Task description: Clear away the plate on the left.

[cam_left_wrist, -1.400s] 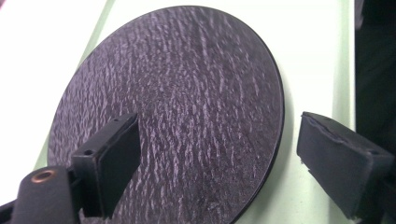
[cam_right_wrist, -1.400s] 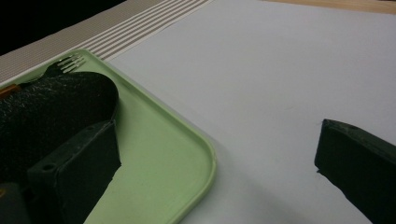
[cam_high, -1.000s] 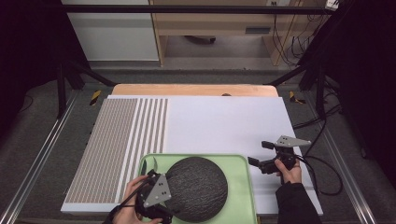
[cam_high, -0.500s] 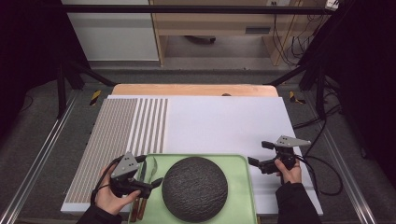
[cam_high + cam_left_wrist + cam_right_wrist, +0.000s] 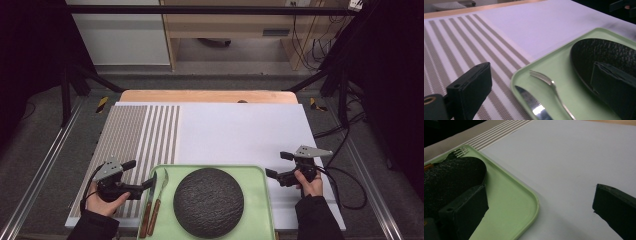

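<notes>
A pale green tray (image 5: 255, 175) lies at the table's near edge. On it sits a round, dark, rough-textured plate (image 5: 208, 201), with a knife (image 5: 148, 202) and a fork (image 5: 160, 199) lying side by side along the tray's left side. My left gripper (image 5: 139, 175) is open and empty, just left of the tray over the striped mat, its jaws either side of the tray's corner (image 5: 524, 71), the fork (image 5: 549, 83) and the knife (image 5: 531, 102). My right gripper (image 5: 278, 164) is open and empty at the tray's right edge (image 5: 534, 202), beside the plate (image 5: 449, 180).
A white mat (image 5: 240, 132) covers most of the table. A brown-striped mat (image 5: 135, 135) lies on its left part. A wooden strip (image 5: 200, 96) runs along the far edge. Black frame legs and cables stand on the floor beyond.
My left gripper has moved left, from over the tray's left side to the striped mat beside it. The knife and fork now show. The right gripper has stayed put.
</notes>
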### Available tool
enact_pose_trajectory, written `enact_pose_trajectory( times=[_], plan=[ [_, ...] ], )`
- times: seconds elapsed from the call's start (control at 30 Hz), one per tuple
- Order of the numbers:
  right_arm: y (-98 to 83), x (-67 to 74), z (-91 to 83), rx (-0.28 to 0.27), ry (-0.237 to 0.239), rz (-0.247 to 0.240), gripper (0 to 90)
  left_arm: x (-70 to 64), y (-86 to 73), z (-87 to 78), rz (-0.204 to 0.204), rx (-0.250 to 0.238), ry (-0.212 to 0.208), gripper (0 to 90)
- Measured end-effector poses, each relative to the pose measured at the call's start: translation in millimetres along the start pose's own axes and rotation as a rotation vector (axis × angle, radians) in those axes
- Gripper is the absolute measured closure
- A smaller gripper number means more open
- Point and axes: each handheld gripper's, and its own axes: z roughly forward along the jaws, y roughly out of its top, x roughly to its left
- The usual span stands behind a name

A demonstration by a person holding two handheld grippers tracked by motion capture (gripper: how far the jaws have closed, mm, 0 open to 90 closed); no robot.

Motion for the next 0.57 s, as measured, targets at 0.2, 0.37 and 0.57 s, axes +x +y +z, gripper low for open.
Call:
enact_pose_trajectory(
  times=[0.2,0.37,0.57],
  plan=[
    [-0.5,-0.5,-0.3,0.004,-0.001,0.003,0.2,15.6,-10.6,-2.0,-0.012,0.001,0.017,3.3],
    [-0.8,-0.7,0.1,0.008,0.001,0.005,0.2,23.3,-16.0,-0.6,-0.017,0.006,0.028,3.3],
    [-1.1,-0.7,0.0,0.012,0.0,0.003,0.2,28.2,-19.9,0.4,-0.028,0.014,0.035,3.3]
  ],
)
